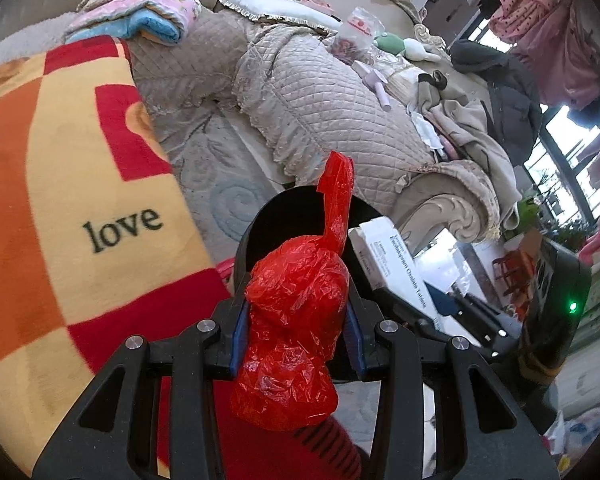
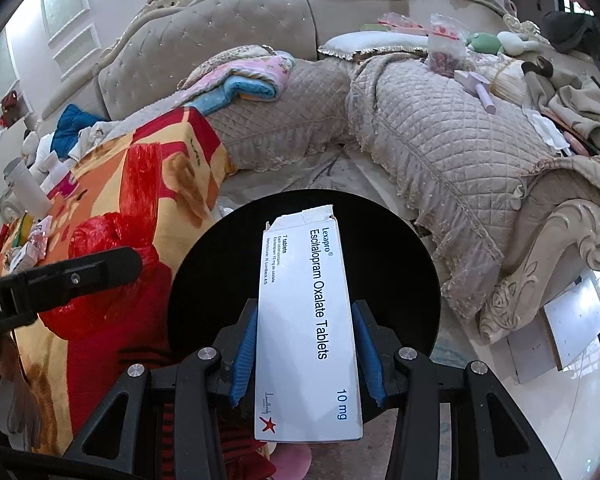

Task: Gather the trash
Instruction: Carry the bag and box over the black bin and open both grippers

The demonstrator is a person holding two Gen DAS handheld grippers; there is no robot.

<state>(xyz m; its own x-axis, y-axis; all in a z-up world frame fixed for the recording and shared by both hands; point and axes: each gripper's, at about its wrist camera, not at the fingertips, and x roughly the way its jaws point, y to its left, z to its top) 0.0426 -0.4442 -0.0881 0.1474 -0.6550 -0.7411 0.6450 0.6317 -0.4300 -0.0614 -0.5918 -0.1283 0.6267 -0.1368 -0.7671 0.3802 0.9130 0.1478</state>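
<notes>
We find the left gripper clamped on a crumpled red plastic bag, its blue pads pressing the bundle from both sides. A twisted tail of the bag stands up above the fingers. Directly beyond the bag lies the dark round opening of a black bin; in the left wrist view the bag covers most of it.

We find the right gripper closed at a narrow width on a white medicine box, printed "Escitalopram Oxalate Tablets". The box is held lengthwise between the blue pads, and its torn top flap points away from the camera. It hangs over the black mouth of the bin, which fills the middle of the right wrist view.

The bin stands on the floor between a blanket in red, orange and yellow checks, bearing the word "love", and a beige quilted sofa. Folded pink and blue cloth, a white cushion and loose clothing lie on the sofa. We cannot tell the bin's depth or contents; its inside reads as plain black.

In the right wrist view the left gripper and its red bag appear at the left edge, beside the bin.
</notes>
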